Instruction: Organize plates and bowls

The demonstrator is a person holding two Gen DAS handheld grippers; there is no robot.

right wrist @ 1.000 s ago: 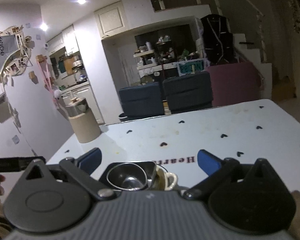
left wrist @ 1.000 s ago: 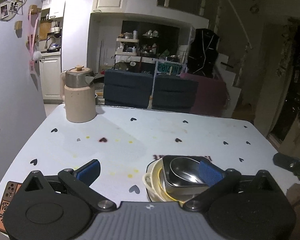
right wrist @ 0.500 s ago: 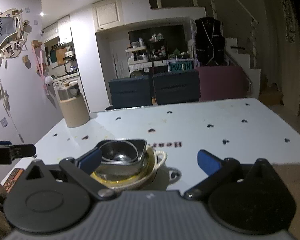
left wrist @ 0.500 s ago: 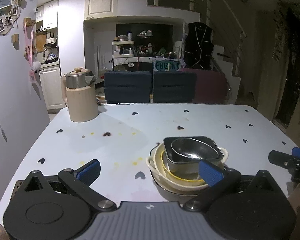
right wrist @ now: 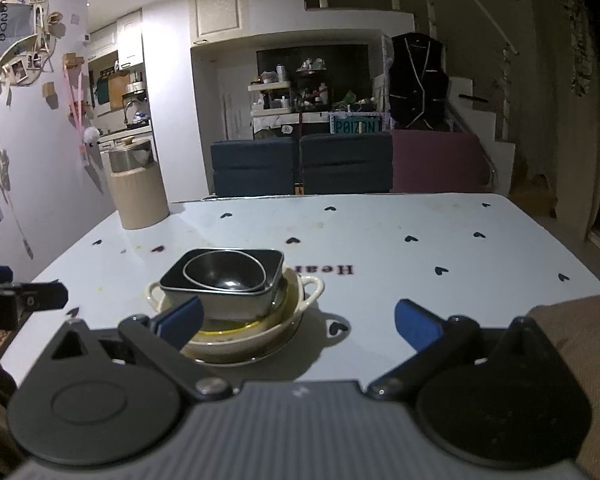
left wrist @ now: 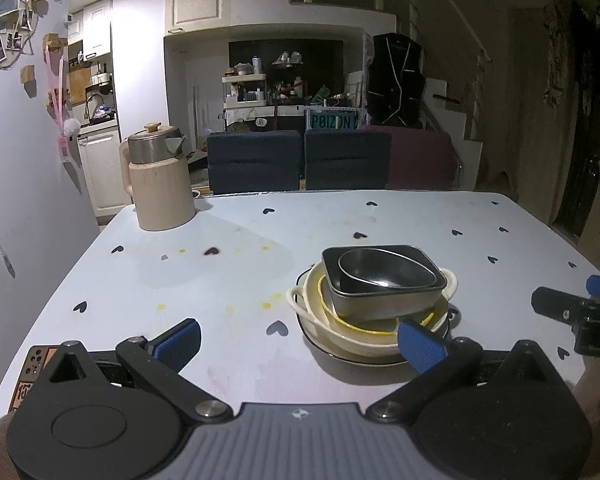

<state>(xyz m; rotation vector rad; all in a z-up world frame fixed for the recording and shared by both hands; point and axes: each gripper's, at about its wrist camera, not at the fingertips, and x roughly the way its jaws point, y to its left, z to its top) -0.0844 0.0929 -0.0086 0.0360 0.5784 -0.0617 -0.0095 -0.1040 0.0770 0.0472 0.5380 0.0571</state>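
One stack of dishes stands on the pale blue table. At the bottom is a plate, on it a cream two-handled dish with a yellow ring, then a rectangular steel pan, and a round steel bowl on top. My left gripper is open, low over the table, its right fingertip beside the stack's near edge. My right gripper is open too, with the stack ahead of its left finger. Each gripper shows at the other view's edge. Neither holds anything.
A beige kettle with a steel lid stands at the table's far left corner. Dark blue chairs and a maroon seat line the far edge. A wall runs along the left. A small orange card lies at the near left corner.
Both grippers have drawn back and levelled out, so the stack now sits farther ahead and fully in view. Both stayed open; the dishes have not moved.
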